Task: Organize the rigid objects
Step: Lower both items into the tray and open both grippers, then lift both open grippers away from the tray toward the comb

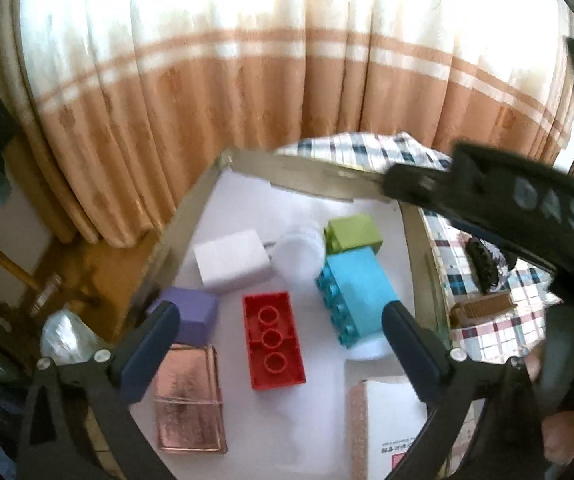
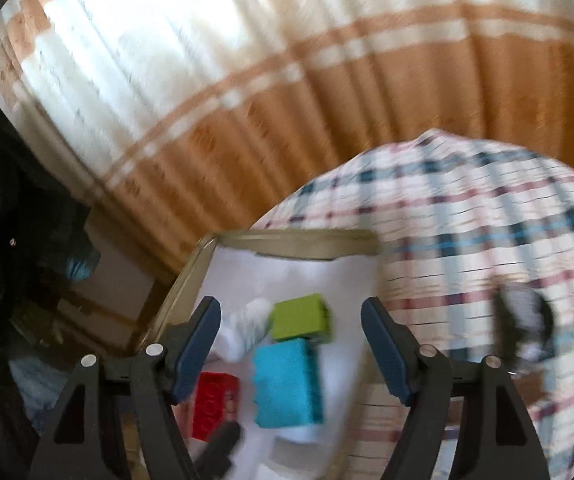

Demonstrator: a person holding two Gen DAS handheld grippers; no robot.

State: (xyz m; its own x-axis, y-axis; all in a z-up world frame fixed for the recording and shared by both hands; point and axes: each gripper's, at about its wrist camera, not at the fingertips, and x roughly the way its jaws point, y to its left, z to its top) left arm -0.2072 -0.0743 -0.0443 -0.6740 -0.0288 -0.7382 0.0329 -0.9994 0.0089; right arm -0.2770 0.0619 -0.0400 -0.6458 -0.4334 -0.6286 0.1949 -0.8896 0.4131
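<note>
Your left gripper (image 1: pixel 281 340) was wide open and empty, with the red brick (image 1: pixel 274 340) directly between its fingers, long axis pointing away from you. Beyond it, your right gripper (image 2: pixel 291 354), also open and empty, hovered over the blue brick (image 2: pixel 287 384) inside the tray (image 1: pixel 287 168).

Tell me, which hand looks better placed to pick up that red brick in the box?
Probably the left. Its tool is open with the red brick lying right between its fingers. The right tool is open too, but frames the blue brick, with the red one off to its side.
</note>
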